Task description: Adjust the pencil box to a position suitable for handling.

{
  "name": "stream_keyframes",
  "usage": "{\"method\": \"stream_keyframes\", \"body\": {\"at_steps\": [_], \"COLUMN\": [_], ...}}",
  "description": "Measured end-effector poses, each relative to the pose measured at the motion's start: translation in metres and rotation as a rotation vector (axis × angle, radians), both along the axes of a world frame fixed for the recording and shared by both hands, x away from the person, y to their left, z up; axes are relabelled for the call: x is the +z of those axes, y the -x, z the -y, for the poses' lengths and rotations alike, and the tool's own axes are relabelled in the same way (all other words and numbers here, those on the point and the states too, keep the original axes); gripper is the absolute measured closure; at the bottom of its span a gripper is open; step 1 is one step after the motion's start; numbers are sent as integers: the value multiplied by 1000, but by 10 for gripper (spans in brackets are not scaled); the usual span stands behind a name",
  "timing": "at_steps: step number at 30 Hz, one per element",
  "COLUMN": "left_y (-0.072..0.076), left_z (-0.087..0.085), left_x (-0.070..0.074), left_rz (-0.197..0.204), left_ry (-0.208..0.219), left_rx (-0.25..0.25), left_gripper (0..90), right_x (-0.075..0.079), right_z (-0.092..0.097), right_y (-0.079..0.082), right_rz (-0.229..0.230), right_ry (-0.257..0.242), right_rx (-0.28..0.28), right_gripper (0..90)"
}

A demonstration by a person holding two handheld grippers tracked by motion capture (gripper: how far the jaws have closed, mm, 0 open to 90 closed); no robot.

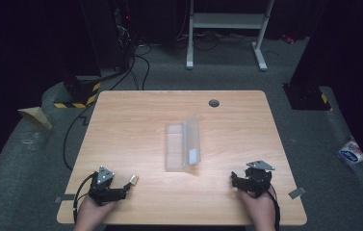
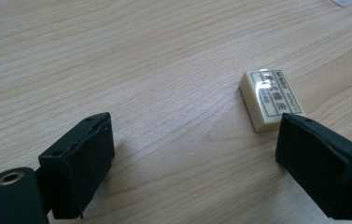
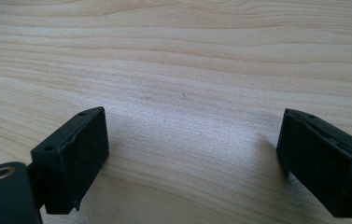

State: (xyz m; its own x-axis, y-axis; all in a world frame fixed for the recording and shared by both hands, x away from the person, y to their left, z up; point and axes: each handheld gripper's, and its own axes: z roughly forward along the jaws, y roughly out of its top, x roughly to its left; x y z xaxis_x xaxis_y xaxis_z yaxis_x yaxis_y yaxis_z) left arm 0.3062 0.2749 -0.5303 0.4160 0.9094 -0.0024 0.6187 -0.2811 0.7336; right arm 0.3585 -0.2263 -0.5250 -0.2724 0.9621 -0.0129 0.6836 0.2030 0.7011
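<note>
A small cream eraser (image 1: 134,180) (image 2: 271,100) with printed lettering lies flat on the wooden table (image 1: 131,125), near its front left. My left gripper (image 1: 121,190) (image 2: 194,135) rests low just behind the eraser, open, with nothing between its jaws. The eraser sits just ahead of the right jaw's tip, not between the jaws. A clear plastic case (image 1: 183,144) lies open in the middle of the table, its lid raised on the right side. My right gripper (image 1: 242,181) (image 3: 192,135) stands open over bare wood at the front right.
A dark grommet hole (image 1: 213,103) marks the table's far edge. Beyond the table stand a white desk frame (image 1: 227,21) and floor cables (image 1: 140,62). A yellow-black striped base (image 1: 80,94) sits at the far left, a packet (image 1: 352,153) on the floor at right.
</note>
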Motion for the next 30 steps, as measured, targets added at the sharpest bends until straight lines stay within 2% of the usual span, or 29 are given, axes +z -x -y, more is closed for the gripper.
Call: {"method": "stream_keyframes", "body": {"at_steps": [6, 17, 18, 24, 30], "left_y": [0, -3, -3, -3, -3], "left_z": [0, -1, 0, 1, 0], "left_x": [0, 0, 0, 0, 0], "left_rz": [2, 0, -2, -1, 1], "left_ry": [1, -1, 0, -3, 0], "left_rx": [1, -22, -21, -15, -15], "left_gripper": [119, 117, 117, 115, 121], "right_x": [0, 2, 2, 8, 13], "right_z": [0, 1, 2, 0, -9], "right_y": [1, 3, 3, 2, 2], "right_rz": [-2, 6, 0, 20, 55], "right_ry": [-4, 12, 2, -41, -40], "right_rx": [3, 51, 51, 56, 69], "right_gripper": [89, 115, 118, 150, 188]}}
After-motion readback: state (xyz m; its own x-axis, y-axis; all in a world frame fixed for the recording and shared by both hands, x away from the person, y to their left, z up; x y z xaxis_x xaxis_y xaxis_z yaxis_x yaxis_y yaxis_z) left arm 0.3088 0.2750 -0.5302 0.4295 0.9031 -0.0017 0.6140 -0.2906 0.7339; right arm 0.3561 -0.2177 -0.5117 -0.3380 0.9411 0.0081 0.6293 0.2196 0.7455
